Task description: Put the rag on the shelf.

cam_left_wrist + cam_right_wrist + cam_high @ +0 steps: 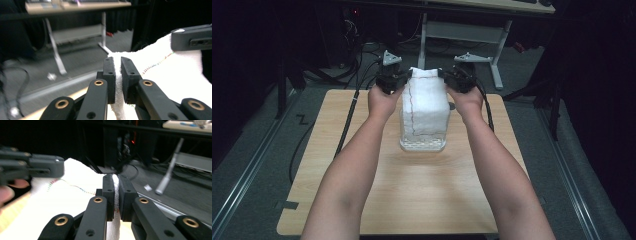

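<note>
While both my hands hold it up, the white towel [426, 102] hangs over a clear basket [422, 145] mid-table, left gripper [393, 80] and right gripper [455, 77] each clamped on a top corner.

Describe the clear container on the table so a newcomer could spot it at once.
On the light wooden table, look at the middle, between the person's forearms. The clear container stands under the white cloth held up by both grippers. Its see-through walls and pale perforated base set it apart from the opaque cloth.
</note>
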Action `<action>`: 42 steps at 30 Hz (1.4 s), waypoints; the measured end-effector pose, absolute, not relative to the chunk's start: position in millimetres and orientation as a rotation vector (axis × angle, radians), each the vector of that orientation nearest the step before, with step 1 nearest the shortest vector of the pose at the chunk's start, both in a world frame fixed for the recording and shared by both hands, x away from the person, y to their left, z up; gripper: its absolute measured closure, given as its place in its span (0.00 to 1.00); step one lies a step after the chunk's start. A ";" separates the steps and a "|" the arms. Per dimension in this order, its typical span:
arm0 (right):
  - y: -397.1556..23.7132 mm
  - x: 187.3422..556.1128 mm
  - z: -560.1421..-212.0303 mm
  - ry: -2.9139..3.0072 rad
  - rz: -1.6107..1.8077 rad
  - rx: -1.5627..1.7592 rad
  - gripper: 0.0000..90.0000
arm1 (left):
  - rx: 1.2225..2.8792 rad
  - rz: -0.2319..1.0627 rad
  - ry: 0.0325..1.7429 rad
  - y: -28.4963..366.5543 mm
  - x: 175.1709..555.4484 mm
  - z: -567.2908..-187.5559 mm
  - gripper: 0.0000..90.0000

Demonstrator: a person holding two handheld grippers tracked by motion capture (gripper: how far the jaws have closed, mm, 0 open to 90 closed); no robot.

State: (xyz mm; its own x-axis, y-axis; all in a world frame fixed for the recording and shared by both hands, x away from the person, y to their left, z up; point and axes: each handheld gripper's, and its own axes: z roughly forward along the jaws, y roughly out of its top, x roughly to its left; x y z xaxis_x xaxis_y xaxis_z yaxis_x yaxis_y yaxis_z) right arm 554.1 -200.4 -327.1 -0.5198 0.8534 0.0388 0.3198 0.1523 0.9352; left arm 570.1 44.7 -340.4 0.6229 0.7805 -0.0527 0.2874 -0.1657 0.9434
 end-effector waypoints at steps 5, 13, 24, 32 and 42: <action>-197.4 561.3 -337.8 1.960 1.311 1.154 0.95 | 1.757 0.520 0.910 44.9 574.9 -353.4 0.92; -191.5 563.6 -351.4 1.996 1.227 1.175 0.77 | 1.774 0.461 1.000 51.4 578.6 -368.4 0.72; -195.9 553.7 -348.9 1.978 1.239 1.158 0.75 | 1.738 0.462 0.982 59.9 562.4 -356.6 0.67; -201.5 545.2 -350.1 1.962 1.226 1.193 0.76 | 1.735 0.492 0.949 58.7 549.7 -352.2 0.66; -211.3 514.1 -352.6 1.945 1.272 1.172 0.70 | 1.736 0.510 0.890 70.2 517.2 -355.6 0.65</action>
